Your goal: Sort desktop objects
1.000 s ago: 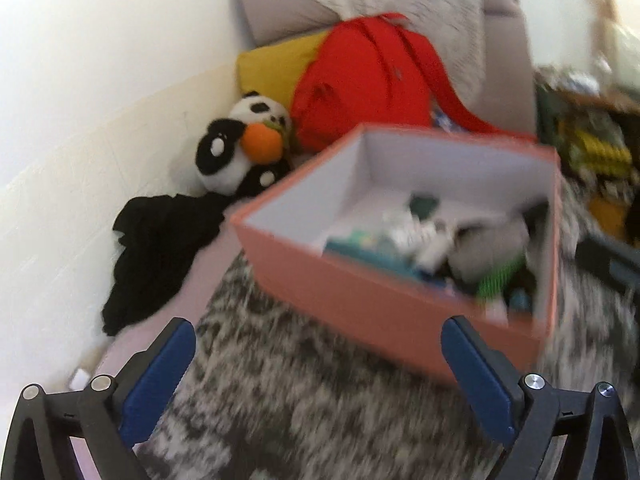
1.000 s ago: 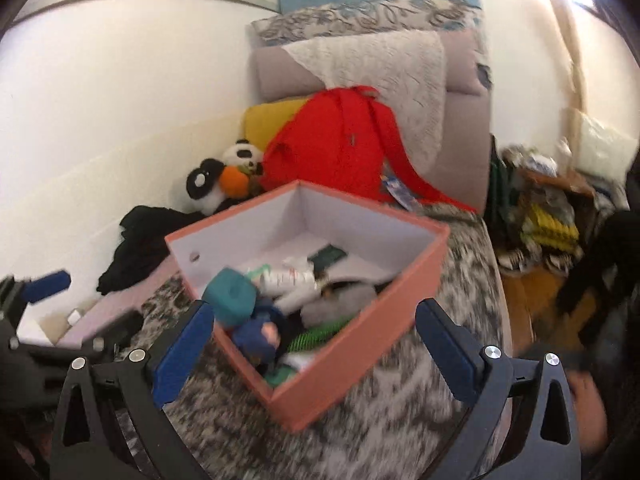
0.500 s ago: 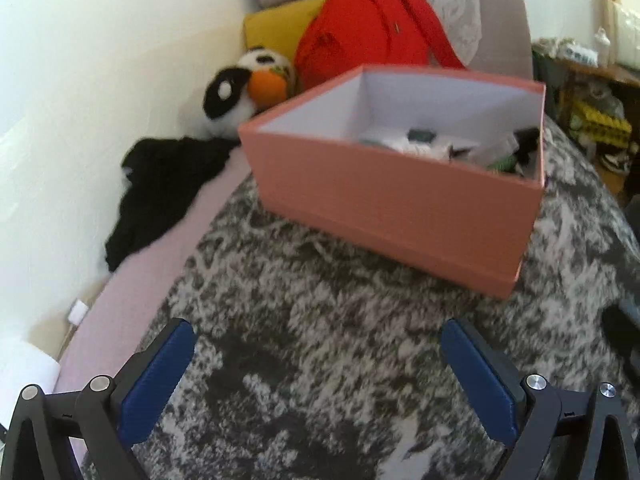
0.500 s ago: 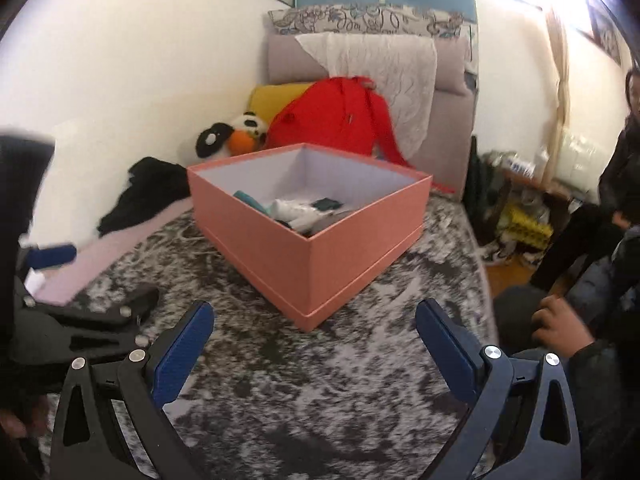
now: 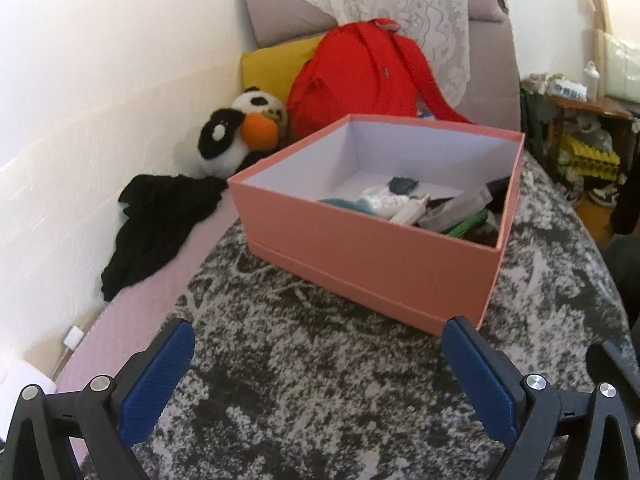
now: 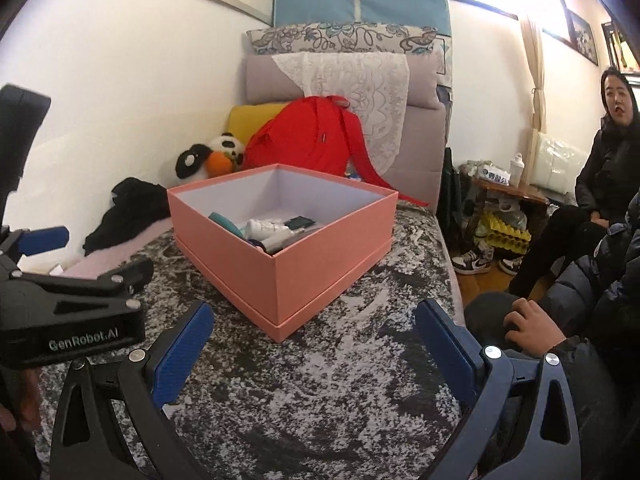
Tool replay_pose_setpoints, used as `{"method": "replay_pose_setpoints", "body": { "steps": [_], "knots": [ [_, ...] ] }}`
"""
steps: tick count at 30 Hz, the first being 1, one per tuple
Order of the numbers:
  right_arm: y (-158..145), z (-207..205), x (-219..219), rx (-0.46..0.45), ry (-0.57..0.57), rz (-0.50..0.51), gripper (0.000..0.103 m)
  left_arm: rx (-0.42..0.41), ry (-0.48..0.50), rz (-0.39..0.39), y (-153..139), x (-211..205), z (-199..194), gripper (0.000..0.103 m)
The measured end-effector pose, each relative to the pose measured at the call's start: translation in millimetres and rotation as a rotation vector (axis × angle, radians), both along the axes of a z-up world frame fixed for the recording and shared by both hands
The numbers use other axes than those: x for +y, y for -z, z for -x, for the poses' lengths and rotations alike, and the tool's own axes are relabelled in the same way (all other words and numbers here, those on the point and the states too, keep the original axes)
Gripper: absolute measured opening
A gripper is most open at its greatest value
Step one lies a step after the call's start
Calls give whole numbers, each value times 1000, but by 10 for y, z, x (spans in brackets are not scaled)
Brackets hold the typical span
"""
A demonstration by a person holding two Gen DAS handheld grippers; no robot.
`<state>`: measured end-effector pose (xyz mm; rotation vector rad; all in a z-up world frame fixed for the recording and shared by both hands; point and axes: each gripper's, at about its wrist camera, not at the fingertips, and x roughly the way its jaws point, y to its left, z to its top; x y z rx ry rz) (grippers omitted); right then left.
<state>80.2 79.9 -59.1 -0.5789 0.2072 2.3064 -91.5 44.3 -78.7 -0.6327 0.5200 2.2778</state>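
A pink open box (image 5: 360, 248) stands on the black-and-white mottled blanket (image 5: 304, 384), and it also shows in the right wrist view (image 6: 316, 256). Several small objects lie inside, among them a white tube (image 6: 266, 227), a teal item (image 5: 402, 185) and a green piece (image 5: 466, 227). My left gripper (image 5: 316, 376) is open and empty, held back from the box's near side. My right gripper (image 6: 314, 354) is open and empty, in front of the box's near corner. The left gripper's body (image 6: 68, 308) shows at the left of the right wrist view.
A red backpack (image 5: 360, 76), a yellow cushion (image 5: 276, 66), a panda plush (image 5: 240, 136) and a black garment (image 5: 156, 220) lie by the wall. People (image 6: 600, 184) sit at the right. A cluttered low table (image 6: 504, 192) and shoes (image 6: 474, 262) stand beyond the bed's edge.
Both grippers have pulled back and dropped from over the box to low in front of it. Both stay open and empty.
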Motion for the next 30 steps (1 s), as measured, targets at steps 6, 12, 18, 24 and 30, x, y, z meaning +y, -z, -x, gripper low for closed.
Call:
{"method": "replay_pose_setpoints", "body": {
  "steps": [6,12,18,24,30],
  "knots": [
    [-1,31,-7,-9,-61,38,103,22,15,-8,-65,38,-110,102],
    [103,162,-57,-62,-150,98,103,26,18,0,-87,45,-137,102],
    [113,200,-154,-81,-178,57,103,39,11,18,-97,81,-176,103],
    [103,181,-125,-71,-170,67,103,58,6,29,-102,124,-226,103],
    [94,186,-124,-72,-169,67,103,61,8,33,-117,161,-241,103]
  ]
}}
